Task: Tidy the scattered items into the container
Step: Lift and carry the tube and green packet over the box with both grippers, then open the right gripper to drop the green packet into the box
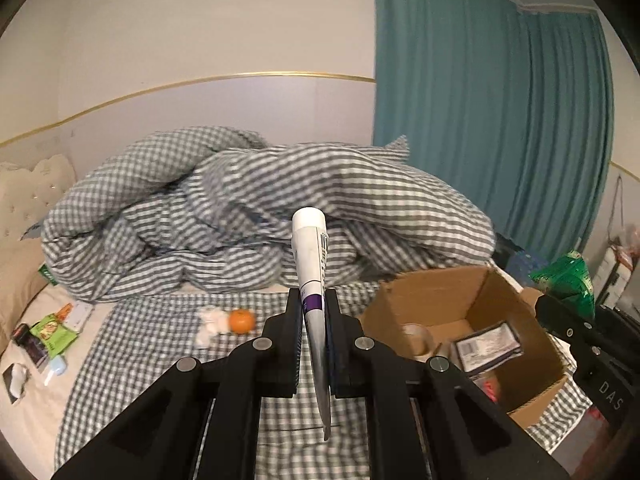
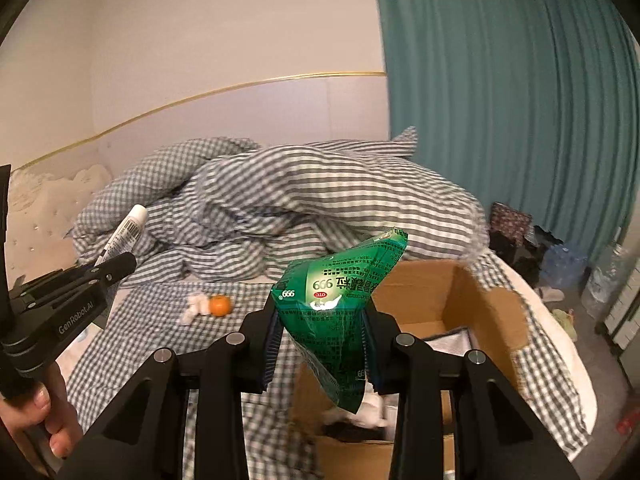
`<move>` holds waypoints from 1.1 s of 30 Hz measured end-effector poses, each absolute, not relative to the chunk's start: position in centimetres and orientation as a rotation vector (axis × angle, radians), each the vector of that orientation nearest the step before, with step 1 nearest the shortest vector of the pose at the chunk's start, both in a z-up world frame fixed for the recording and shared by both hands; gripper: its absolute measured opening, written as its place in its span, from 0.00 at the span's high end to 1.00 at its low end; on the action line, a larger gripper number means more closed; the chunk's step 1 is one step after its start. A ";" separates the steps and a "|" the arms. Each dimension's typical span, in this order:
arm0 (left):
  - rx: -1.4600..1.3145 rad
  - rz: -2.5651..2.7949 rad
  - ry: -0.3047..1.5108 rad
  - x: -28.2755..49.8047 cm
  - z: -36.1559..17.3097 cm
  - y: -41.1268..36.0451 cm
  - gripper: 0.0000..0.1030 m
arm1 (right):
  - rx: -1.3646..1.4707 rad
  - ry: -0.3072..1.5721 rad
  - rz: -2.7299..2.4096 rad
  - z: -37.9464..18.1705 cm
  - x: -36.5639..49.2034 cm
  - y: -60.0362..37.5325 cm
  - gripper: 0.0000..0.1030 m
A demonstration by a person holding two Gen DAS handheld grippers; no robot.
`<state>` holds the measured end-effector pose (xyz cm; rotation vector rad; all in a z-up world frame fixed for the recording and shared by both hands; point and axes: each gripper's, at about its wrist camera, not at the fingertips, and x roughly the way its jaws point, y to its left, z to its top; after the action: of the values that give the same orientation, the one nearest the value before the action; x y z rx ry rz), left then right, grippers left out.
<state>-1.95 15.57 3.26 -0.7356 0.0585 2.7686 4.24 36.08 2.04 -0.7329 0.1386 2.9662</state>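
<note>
Left gripper: clamped on white tube, frame centre | right gripper: closed around green packet, centre | cardboard box: seen lower right on checked bedding | orange: left of centre.

I am reading "999" and "OTC", upside down, on the shiny green plastic packet. I am seeing "GenRobot.AI" on the black left gripper, and "DAS" on the black right gripper.

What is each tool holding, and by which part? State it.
Left tool: white squeeze tube, gripped near its flat crimped end. Right tool: green foil packet, gripped mid-body.
</note>
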 end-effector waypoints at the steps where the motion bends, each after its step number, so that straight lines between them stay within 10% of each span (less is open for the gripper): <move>1: -0.737 2.753 0.062 -2.0 3.1 16.5 0.91 | -0.732 0.141 2.950 2.0 4.4 36.9 0.67; 30: -0.879 2.552 0.187 -6.3 -3.4 29.2 0.91 | -1.006 0.255 2.741 -7.4 -0.5 49.0 0.64; 33: -0.888 2.545 0.189 -6.6 -3.8 29.5 0.91 | -0.984 0.214 2.724 -7.7 -0.6 49.1 0.26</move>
<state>-6.62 29.52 -3.75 -0.8883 0.1891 2.5453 -0.60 49.07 -7.70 -0.9836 0.2139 2.7236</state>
